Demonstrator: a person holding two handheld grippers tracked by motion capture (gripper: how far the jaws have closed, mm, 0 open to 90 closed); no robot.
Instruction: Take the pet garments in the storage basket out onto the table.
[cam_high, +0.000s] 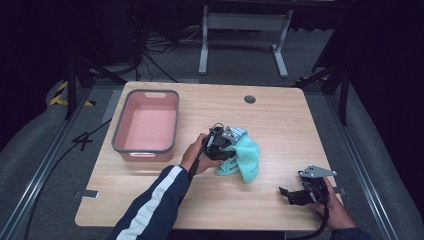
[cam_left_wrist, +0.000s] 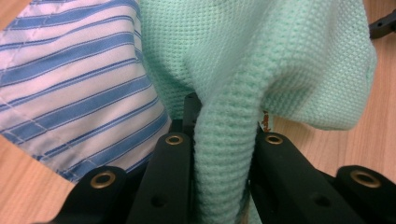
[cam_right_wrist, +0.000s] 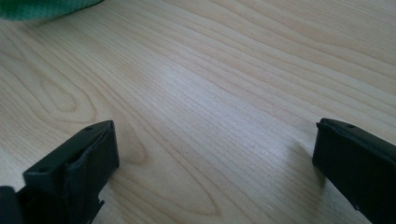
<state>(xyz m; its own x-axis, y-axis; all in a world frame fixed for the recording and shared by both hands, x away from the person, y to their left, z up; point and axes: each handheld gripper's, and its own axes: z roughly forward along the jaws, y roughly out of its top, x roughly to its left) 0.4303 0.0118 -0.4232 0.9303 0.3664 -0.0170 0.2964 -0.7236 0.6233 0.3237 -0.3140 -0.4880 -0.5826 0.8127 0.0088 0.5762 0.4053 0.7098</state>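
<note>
A mint green knit cloth (cam_high: 245, 157) lies at the middle of the wooden table (cam_high: 280, 125), with a blue-and-white striped cloth (cam_high: 235, 132) at its far edge. My left gripper (cam_high: 222, 150) is shut on a fold of the green cloth (cam_left_wrist: 224, 154), its jaws pressed against the fold from both sides; the striped cloth (cam_left_wrist: 70, 88) lies to the left of it. My right gripper (cam_high: 286, 192) is held low over bare wood near the table's front right, open, with nothing between its jaws (cam_right_wrist: 215, 158). A corner of the green cloth (cam_right_wrist: 42, 7) shows far ahead of it.
A pink bin with a grey rim (cam_high: 146, 125) stands at the table's left, with nothing in it. A round cable hole (cam_high: 250, 99) sits near the far edge. Beyond the table stand a white desk frame (cam_high: 245, 35) and floor cables.
</note>
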